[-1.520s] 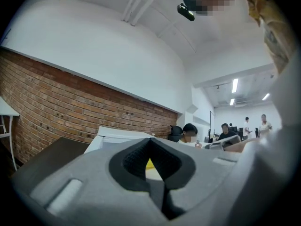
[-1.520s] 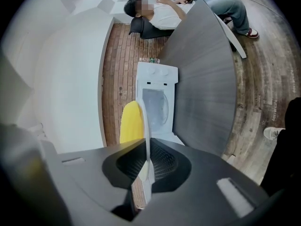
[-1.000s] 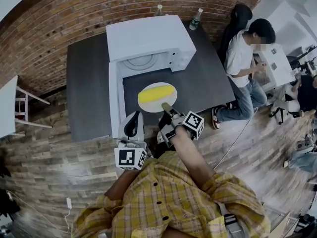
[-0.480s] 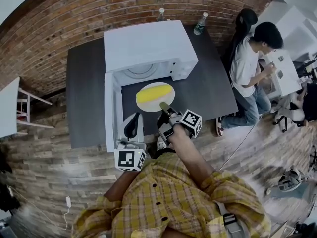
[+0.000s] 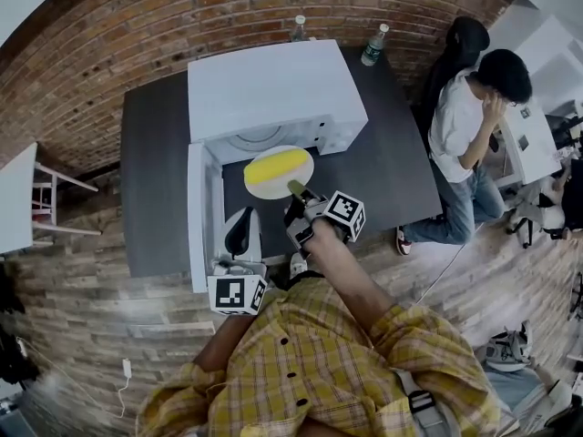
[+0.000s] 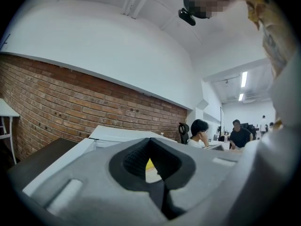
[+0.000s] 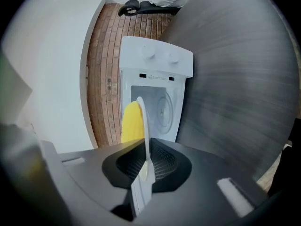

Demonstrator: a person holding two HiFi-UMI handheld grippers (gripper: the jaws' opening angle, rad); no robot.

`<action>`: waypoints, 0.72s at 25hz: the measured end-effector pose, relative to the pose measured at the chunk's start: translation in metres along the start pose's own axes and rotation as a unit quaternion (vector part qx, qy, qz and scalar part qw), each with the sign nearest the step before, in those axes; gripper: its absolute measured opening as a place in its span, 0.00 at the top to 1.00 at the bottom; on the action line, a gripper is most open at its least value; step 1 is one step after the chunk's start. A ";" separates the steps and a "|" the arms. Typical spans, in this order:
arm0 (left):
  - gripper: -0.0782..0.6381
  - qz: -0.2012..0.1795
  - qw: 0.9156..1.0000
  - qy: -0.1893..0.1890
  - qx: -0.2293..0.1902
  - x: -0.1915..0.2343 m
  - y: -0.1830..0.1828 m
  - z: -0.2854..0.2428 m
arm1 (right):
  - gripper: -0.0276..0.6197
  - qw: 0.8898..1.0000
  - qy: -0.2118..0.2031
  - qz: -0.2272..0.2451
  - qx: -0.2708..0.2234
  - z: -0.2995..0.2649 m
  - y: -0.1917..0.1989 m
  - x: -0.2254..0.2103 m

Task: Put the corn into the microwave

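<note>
Squarely on a white plate (image 5: 260, 188) the yellow corn (image 5: 276, 165) is seen lying lengthwise, and the plate is held over the dark desk (image 5: 155, 189) just in front of the open cavity of the white microwave (image 5: 273, 85), its far edge at the opening. The plate's near rim is pinched between the jaws of the right tongs (image 5: 296, 189), so the corn lies just beyond their tips, on the microwave side. The microwave door (image 5: 197, 217) is swung out to the left. Beside that door the left tongs (image 5: 243, 218) are held pressed together with nothing between them, apart from plate and corn. Two bottles (image 5: 374, 44) are stood behind the microwave near the brick wall (image 5: 109, 53), and a seated person (image 5: 465, 126) is seen off the desk's right end.
</note>
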State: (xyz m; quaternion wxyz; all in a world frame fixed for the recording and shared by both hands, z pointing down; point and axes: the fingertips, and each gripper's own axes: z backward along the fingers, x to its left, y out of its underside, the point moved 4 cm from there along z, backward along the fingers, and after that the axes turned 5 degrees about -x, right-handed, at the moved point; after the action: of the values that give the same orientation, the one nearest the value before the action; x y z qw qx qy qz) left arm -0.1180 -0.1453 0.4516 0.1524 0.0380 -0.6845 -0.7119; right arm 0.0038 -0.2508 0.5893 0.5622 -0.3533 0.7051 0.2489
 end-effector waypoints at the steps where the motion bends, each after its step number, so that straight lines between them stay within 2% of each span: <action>1: 0.89 0.000 1.000 -0.001 0.001 0.000 0.001 -0.001 | 0.91 1.000 0.000 0.000 0.002 -0.004 -0.001 -0.002; 12: 0.89 -0.001 1.000 -0.015 0.004 0.007 0.007 -0.013 | 0.91 1.000 0.012 0.011 0.014 -0.045 -0.021 -0.028; 18: 0.89 -0.004 1.000 -0.022 0.011 0.013 0.010 -0.018 | 0.91 1.000 0.023 0.000 0.011 -0.065 -0.030 -0.044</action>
State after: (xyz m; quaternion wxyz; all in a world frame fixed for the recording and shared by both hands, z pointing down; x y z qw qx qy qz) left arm -0.1236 -0.1662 0.4622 0.1343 0.0267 -0.6950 -0.7058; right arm -0.0081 -0.3083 0.6494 0.5498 -0.3529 0.7203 0.2331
